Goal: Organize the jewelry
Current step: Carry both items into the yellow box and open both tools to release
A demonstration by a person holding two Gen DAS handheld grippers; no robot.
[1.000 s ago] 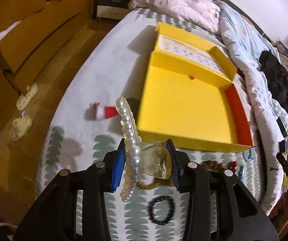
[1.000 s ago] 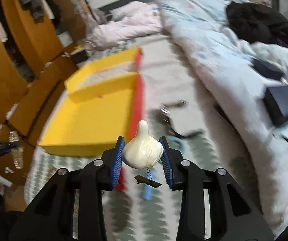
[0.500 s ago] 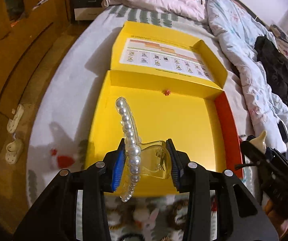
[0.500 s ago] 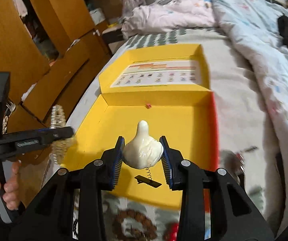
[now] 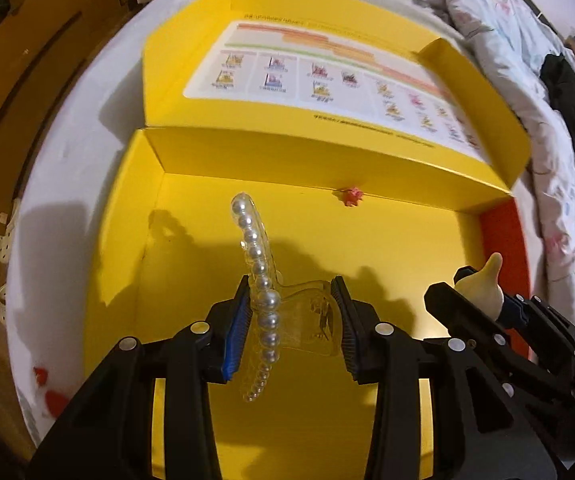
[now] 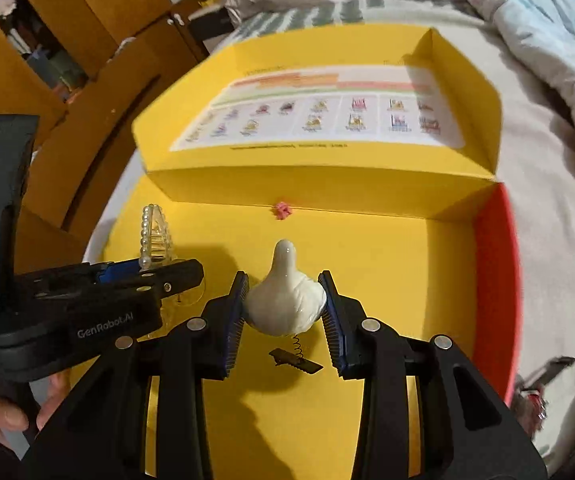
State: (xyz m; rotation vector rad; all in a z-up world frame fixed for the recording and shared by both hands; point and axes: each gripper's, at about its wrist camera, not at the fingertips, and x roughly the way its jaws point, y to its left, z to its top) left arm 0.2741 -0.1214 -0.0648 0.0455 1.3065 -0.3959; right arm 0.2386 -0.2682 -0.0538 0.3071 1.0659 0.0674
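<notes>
My left gripper (image 5: pixel 292 322) is shut on a clear hair claw clip edged with pearls (image 5: pixel 265 300), held over the left half of the open yellow box (image 5: pixel 387 240). My right gripper (image 6: pixel 283 314) is shut on a cream thumbs-up hair clip (image 6: pixel 285 302) with a small spring and a dark clip (image 6: pixel 295 362) dangling under it, over the box's middle. In the right wrist view the left gripper (image 6: pixel 143 274) with the pearl clip (image 6: pixel 155 236) shows at left. The left wrist view catches the right gripper (image 5: pixel 487 300) at right. A tiny pink piece (image 6: pixel 282 210) lies by the box's back wall.
The box's lid (image 6: pixel 327 120) lies open behind, with a printed chart inside. The box has a red right wall (image 6: pixel 495 272). It sits on a bed with rumpled quilts (image 5: pixel 527 80). Wooden cupboards (image 6: pixel 47 80) stand at left. A person's hand (image 6: pixel 3 408) holds the left gripper.
Both grippers have moved forward and down from the bedsheet in front to over the yellow box's floor, carrying their clips. The loose jewelry on the sheet has dropped out of view.
</notes>
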